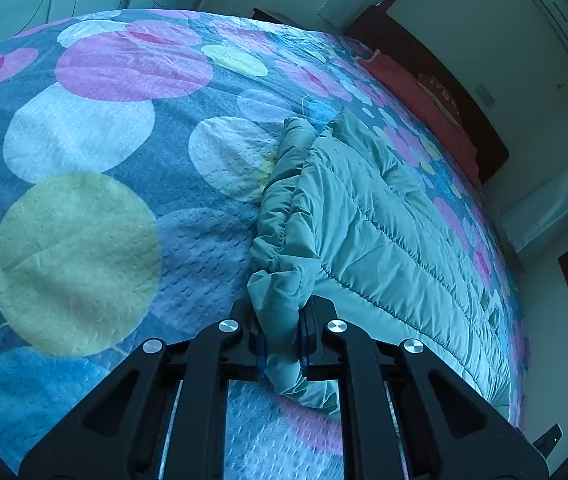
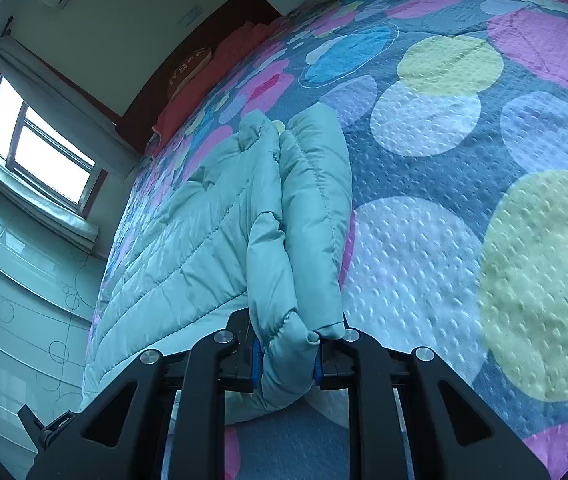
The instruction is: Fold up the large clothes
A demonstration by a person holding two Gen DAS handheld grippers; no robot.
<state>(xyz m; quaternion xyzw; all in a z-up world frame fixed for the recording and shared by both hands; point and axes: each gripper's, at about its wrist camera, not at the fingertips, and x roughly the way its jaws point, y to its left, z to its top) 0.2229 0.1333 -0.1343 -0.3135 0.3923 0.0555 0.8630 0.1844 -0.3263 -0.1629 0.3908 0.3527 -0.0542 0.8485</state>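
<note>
a: where's the garment? how will it handle?

b: one quilted puffer jacket (image 1: 383, 216), pale teal, lying on the bed (image 1: 84, 208) over the spotted bedspread. i judge it soft, light and puffy, the shell probably slick, so a thin pinch could slide off. best taken at a gathered hem or a cuff, where the fabric bunches thick.

a: tools?

b: two. my left tool (image 1: 280, 340) is clenched on a bunched edge of the jacket with elastic gathers. my right tool (image 2: 287, 356) is clenched on a thick padded roll, likely a sleeve end or corner. fabric fills both gaps.

a: count the rest.

b: one jacket, one bed, one red pillow (image 1: 415, 100) by the dark headboard, one air conditioner (image 1: 551, 8) on the wall. no other clothes in either view.
</note>
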